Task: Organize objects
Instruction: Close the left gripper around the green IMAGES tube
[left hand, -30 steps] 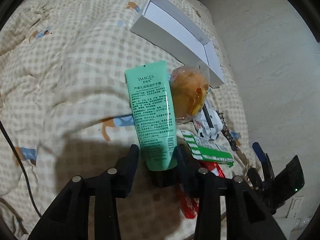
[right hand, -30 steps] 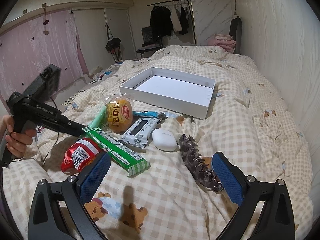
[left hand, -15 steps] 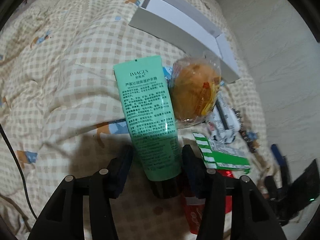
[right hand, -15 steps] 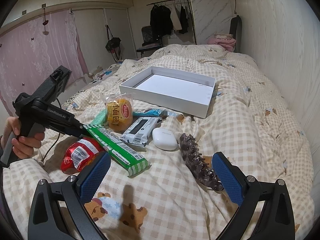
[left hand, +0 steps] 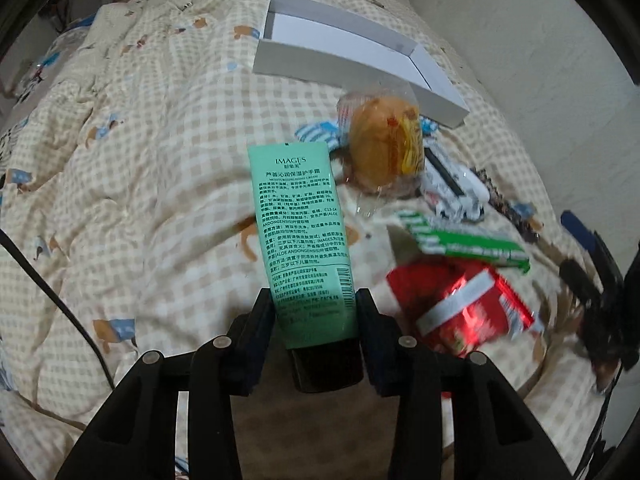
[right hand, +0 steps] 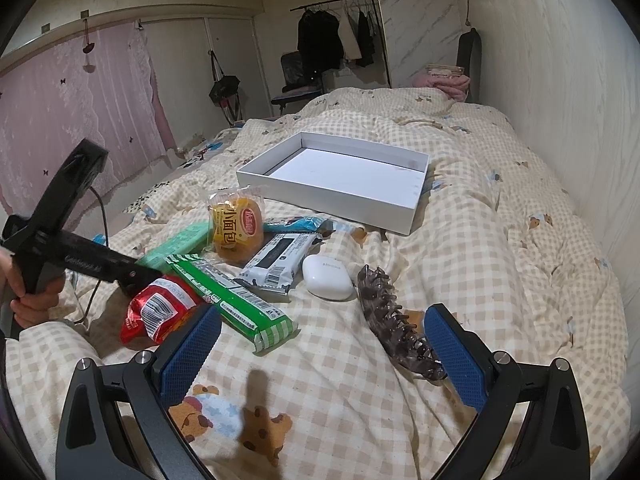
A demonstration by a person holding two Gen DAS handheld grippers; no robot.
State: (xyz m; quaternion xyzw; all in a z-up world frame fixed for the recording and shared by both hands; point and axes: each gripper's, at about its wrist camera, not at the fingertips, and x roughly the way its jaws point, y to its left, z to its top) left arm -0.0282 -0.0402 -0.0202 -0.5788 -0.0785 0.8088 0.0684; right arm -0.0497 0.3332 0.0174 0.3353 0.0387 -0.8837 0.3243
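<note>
My left gripper (left hand: pixel 315 312) is shut on the cap end of a green hand cream tube (left hand: pixel 300 232) and holds it above the quilt; the tube also shows in the right wrist view (right hand: pixel 180 242). An open white box (left hand: pixel 360 56) (right hand: pixel 336 178) lies further up the bed. A wrapped yellow bun (right hand: pixel 236 228), a green-striped packet (right hand: pixel 232 300), a red packet (right hand: pixel 160 312), a white and black packet (right hand: pixel 276 262), a white earbud case (right hand: pixel 326 278) and a brown hair claw (right hand: pixel 396 328) lie on the quilt. My right gripper (right hand: pixel 320 356) is open and empty, near the claw.
The bed has a checked quilt (right hand: pixel 500 240) with soft folds. A wall (right hand: pixel 560 60) runs along its right side. A black cable (left hand: pixel 48 292) trails at the left. A clothes rack (right hand: pixel 340 40) and a chair (right hand: pixel 294 80) stand beyond the bed.
My left gripper has closed on the tube and lifted it off the quilt, away from the bun. The right gripper has stayed still.
</note>
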